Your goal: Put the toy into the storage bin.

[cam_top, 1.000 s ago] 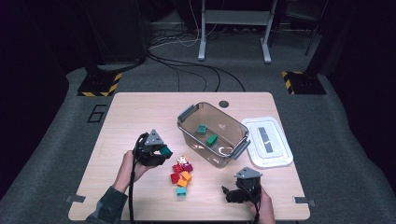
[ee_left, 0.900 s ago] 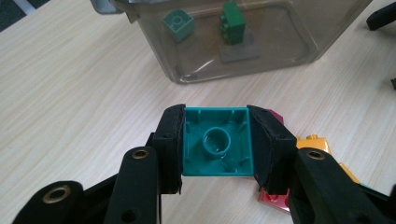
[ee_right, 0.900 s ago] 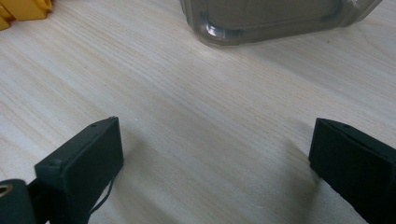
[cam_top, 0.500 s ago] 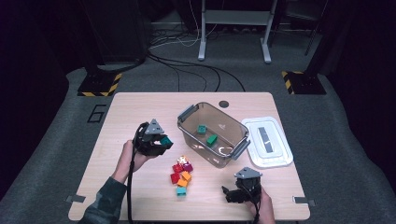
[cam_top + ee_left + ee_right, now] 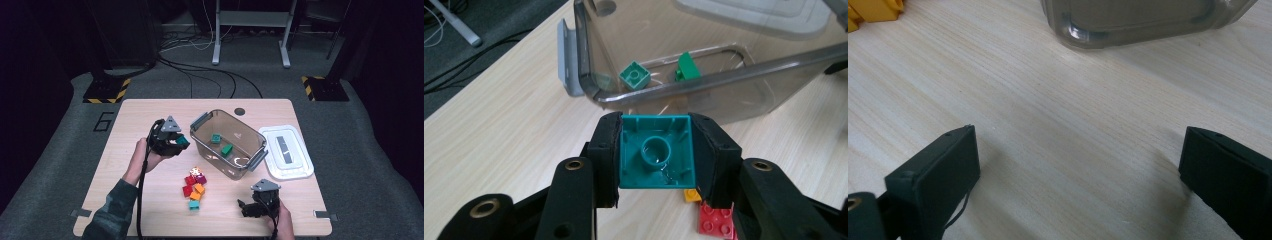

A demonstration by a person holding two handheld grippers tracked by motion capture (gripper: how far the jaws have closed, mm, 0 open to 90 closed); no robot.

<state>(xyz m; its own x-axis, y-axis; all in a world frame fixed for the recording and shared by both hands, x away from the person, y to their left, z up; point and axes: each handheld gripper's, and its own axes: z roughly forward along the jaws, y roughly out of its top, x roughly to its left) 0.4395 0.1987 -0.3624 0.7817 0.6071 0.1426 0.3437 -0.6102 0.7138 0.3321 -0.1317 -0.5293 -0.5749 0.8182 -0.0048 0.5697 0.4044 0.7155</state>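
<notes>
The left gripper (image 5: 176, 142) was clamped on a teal brick (image 5: 656, 151), hollow underside toward its camera, both pads pressed against the brick's sides. In the high view the gripper was held above the table (image 5: 125, 125), just left of the clear bin (image 5: 227, 142) and short of its near grey handle (image 5: 565, 62); the teal brick (image 5: 182, 141) showed at its tip, outside the bin.

The bin stood open at mid-table. Two green bricks (image 5: 221, 144) lay on its floor, apart from each other. The white lid (image 5: 288, 151) lay flat on the table just right of the bin.

A loose pile of bricks (image 5: 194, 186), red, orange, teal and one pale speckled piece, lay on the table in front of the bin, between the two hands.

The right gripper (image 5: 250, 207) rested low near the front edge of the table, right of the pile. Its jaws stood wide apart over bare wood with nothing between them, per the right gripper view (image 5: 1075, 165); the bin's corner (image 5: 1088, 30) showed beyond.
</notes>
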